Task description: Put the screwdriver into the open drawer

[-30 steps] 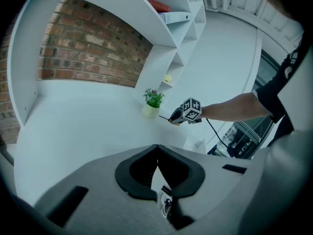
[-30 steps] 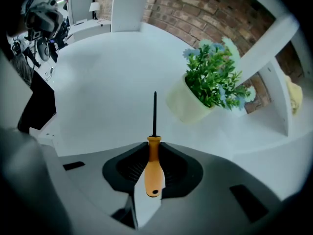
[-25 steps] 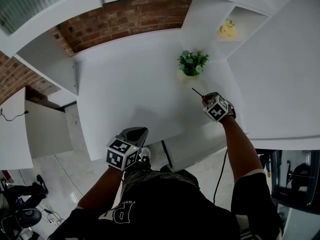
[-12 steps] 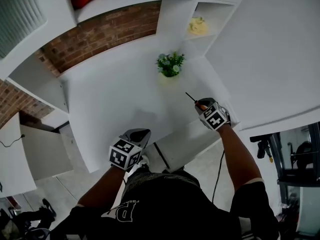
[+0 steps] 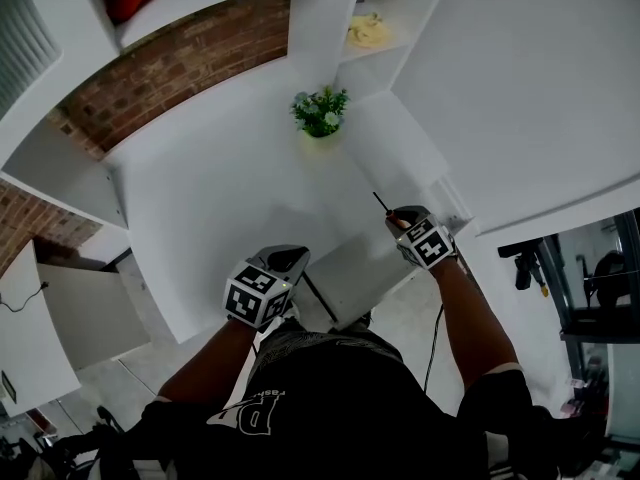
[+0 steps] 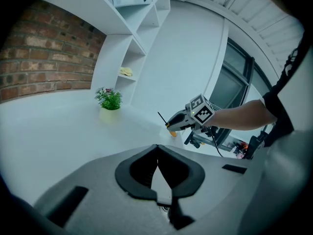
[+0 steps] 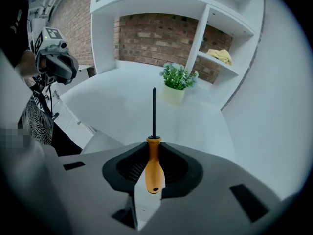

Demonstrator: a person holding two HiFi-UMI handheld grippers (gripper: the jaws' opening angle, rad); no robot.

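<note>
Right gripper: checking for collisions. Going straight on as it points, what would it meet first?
Likely the potted plant, led by the held screwdriver; it may pass just left, depth unclear.

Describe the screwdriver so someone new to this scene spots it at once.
Find the white desk with the potted plant at its back. Near its front right edge, the right gripper is shut on the screwdriver: orange handle, thin black shaft aimed toward the plant, the only tool there.

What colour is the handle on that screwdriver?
Orange. The screwdriver shows best in the right gripper view.
</note>
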